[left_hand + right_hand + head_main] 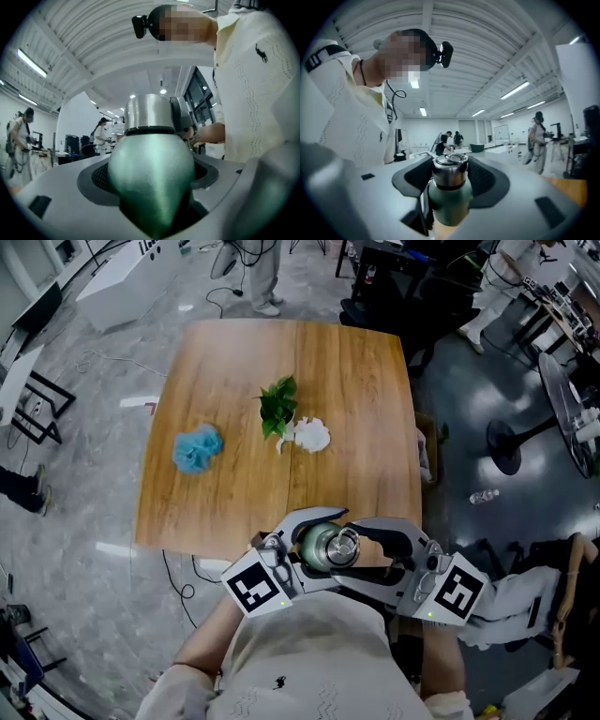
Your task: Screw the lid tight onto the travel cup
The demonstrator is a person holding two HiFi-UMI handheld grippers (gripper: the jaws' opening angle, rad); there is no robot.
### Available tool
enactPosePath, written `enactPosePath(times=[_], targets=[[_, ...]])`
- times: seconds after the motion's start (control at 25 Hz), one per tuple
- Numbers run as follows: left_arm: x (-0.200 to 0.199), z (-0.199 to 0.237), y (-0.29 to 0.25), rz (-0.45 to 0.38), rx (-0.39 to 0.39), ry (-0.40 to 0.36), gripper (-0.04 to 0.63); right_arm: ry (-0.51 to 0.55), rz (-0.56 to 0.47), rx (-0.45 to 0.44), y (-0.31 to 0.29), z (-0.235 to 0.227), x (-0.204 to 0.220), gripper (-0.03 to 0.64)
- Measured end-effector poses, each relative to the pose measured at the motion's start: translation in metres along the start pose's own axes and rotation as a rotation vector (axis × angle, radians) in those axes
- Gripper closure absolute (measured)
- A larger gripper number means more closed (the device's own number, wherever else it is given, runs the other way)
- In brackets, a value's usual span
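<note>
- Travel cup (pixel 151 173) fills my left gripper (pixel 305 554), which is clamped on its green body, near the table's (pixel 356 381) near edge.
- Right gripper (pixel 373 551) pinches the steel lid (pixel 450 168); the cup's axis points up at me.

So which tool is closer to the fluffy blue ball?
Left. The left tool holds the cup right of the blue ball, past the table edge; the right tool is farther right.

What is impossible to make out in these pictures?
- Head view: travel cup body, covered by left gripper and right gripper.
- Both gripper views: lid threads, hidden inside the lid, so tightness is unknown.
- Head view: white object on the table, too small to identify.
</note>
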State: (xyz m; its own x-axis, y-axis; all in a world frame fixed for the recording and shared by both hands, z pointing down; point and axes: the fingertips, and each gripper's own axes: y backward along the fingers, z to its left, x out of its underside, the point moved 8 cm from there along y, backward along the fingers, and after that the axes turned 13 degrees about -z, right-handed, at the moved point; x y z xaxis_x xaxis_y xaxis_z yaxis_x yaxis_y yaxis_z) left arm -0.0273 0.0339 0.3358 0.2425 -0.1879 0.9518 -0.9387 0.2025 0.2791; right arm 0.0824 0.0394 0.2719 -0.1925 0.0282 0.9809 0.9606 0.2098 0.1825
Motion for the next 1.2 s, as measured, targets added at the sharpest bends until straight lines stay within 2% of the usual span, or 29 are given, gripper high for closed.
enactPosePath(times=[0.12, 0.2, 0.28, 0.32, 0.4, 0.48, 0.64, 0.8, 0.88, 0.92, 1.0, 1.08, 1.2], targets=[[0.002, 0.010, -0.001, 0.029, -0.174, -0.078, 0.190, -0.004, -0.018, 0.209, -0.004, 0.000, 0.003, 0.368], [0.006, 0.015, -0.004, 0.077, -0.282, -0.108, 0.190, 0.011, -0.028, 0.353, -0.007, 0.001, 0.004, 0.369], [0.010, 0.017, -0.007, 0.112, -0.328, -0.107, 0.190, 0.009, -0.043, 0.470, -0.006, 0.001, 0.007, 0.368], [0.013, 0.018, -0.008, 0.114, -0.327, -0.097, 0.190, 0.011, -0.043, 0.496, -0.005, 0.001, 0.009, 0.368], [0.015, 0.017, -0.008, 0.089, -0.296, -0.080, 0.190, 0.016, -0.028, 0.470, -0.004, 0.001, 0.013, 0.368], [0.015, 0.015, -0.007, 0.061, -0.238, -0.069, 0.190, -0.002, -0.001, 0.380, 0.000, 0.000, 0.014, 0.364], [0.016, 0.007, -0.002, 0.074, -0.100, -0.031, 0.190, -0.010, 0.076, 0.172, 0.009, -0.004, 0.004, 0.339], [0.014, -0.007, -0.002, 0.048, 0.078, 0.041, 0.190, 0.054, 0.217, -0.116, 0.011, -0.002, -0.003, 0.339], [0.015, -0.013, -0.005, 0.025, 0.112, 0.072, 0.190, 0.065, 0.251, -0.217, 0.008, -0.001, 0.001, 0.341], [0.015, -0.015, -0.006, 0.013, 0.109, 0.079, 0.190, 0.061, 0.243, -0.228, 0.007, 0.000, 0.003, 0.341], [0.017, -0.013, -0.006, -0.009, 0.068, 0.073, 0.190, 0.030, 0.188, -0.179, 0.005, -0.002, 0.008, 0.356], [0.019, -0.008, -0.004, 0.004, 0.005, 0.052, 0.190, 0.010, 0.145, -0.092, 0.003, -0.005, 0.011, 0.357], [0.026, -0.001, 0.001, 0.066, -0.095, 0.045, 0.190, -0.009, 0.119, 0.067, -0.001, -0.008, 0.016, 0.358]])
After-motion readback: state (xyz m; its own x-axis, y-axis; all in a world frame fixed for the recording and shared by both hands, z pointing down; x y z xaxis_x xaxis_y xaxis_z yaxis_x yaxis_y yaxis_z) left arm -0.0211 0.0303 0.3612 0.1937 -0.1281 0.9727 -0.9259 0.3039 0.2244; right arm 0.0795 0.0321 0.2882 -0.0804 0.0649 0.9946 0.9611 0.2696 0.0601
